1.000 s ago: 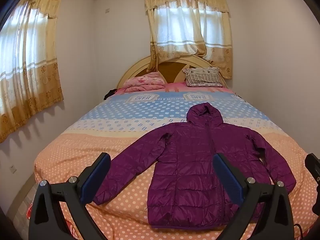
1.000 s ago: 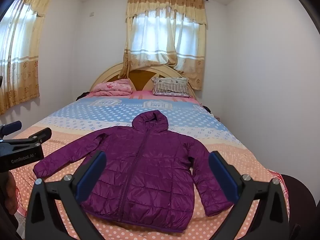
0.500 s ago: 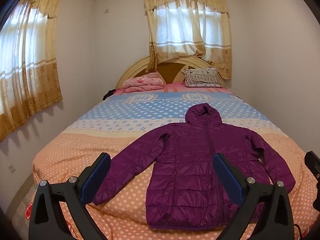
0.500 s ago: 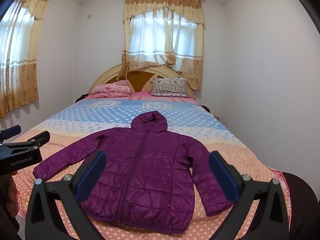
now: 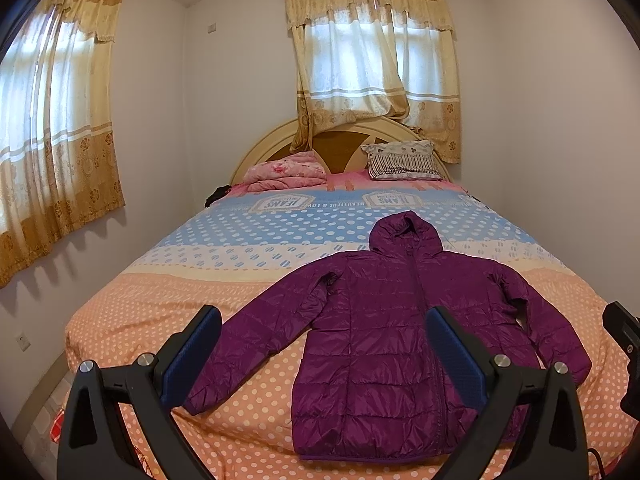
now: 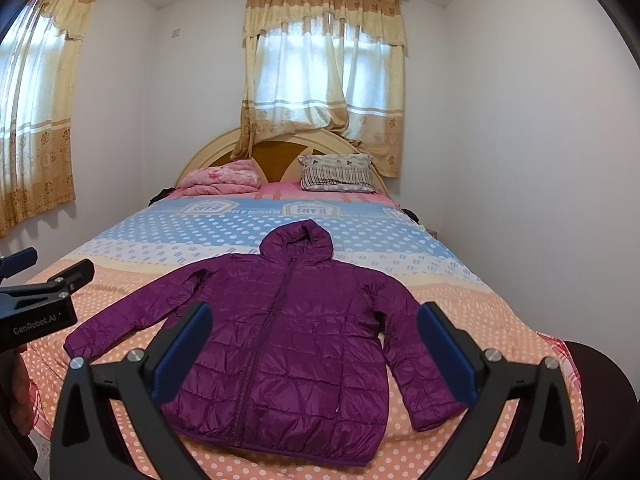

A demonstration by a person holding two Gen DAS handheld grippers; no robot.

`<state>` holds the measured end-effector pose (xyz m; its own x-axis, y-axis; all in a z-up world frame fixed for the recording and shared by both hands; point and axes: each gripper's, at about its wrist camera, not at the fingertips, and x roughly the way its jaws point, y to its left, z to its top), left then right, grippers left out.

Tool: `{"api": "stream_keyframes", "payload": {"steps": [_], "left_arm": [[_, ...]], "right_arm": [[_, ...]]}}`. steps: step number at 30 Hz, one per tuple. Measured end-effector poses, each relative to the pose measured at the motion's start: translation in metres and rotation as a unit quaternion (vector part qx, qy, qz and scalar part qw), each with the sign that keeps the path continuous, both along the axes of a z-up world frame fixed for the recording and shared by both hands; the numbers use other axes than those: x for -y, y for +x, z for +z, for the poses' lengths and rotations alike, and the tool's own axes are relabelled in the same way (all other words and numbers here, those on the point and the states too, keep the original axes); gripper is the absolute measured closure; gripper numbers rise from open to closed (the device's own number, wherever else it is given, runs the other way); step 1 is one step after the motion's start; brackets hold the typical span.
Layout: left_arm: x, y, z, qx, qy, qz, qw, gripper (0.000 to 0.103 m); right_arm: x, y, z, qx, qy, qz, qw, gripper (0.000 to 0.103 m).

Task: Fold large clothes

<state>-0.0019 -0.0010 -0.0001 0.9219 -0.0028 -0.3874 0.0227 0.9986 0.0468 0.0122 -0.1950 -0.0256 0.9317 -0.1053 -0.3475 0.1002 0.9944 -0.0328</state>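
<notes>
Currently: jacket (image 5: pixel 384 336) flat on bed (image 5: pixel 168 304), both grippers' fingers (image 5: pixel 192 356) (image 6: pixel 182 354) spread, empty; best pinch each sleeve cuff and fold inward.

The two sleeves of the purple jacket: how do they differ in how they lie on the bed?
In the right wrist view, the left sleeve angles well out from the jacket body, with bedspread showing between them; the right sleeve hangs closer to the body, nearly alongside it. The left cuff ends farther up the bed; the right cuff reaches nearer the hem. Both lie flat, unfolded, quilted and shiny.
</notes>
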Motion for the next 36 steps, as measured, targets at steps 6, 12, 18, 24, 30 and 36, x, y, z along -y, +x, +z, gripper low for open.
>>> {"api": "stream_keyframes", "payload": {"steps": [6, 12, 18, 24, 30, 36], "left_arm": [[0.0002, 0.0008, 0.0019, 0.000, 0.002, 0.000, 1.0000, 0.001], [0.0007, -0.0001, 0.0028, 0.002, 0.002, 0.000, 1.0000, 0.001], [0.0010, 0.0036, 0.0055, 0.001, 0.003, 0.000, 1.0000, 0.001], [0.0001, -0.0009, 0.0027, 0.003, 0.000, 0.001, 1.0000, 0.001], [-0.0006, -0.0003, 0.0030, 0.003, -0.001, 0.002, 1.0000, 0.001], [-0.0009, -0.0007, 0.0026, 0.004, -0.001, 0.002, 1.0000, 0.001]], "right_arm": [[0.0023, -0.0005, -0.0021, 0.002, 0.003, -0.001, 1.000, 0.000], [-0.0009, -0.0020, 0.0007, 0.002, 0.001, -0.001, 1.000, 0.000], [-0.0009, -0.0020, -0.0007, 0.001, 0.000, 0.000, 1.000, 0.000], [-0.0008, -0.0018, -0.0009, 0.001, 0.001, 0.000, 1.000, 0.000], [-0.0020, 0.0005, -0.0064, -0.001, 0.001, 0.003, 1.000, 0.000], [-0.0026, 0.0011, -0.0071, -0.002, 0.002, 0.003, 1.000, 0.000]]}}
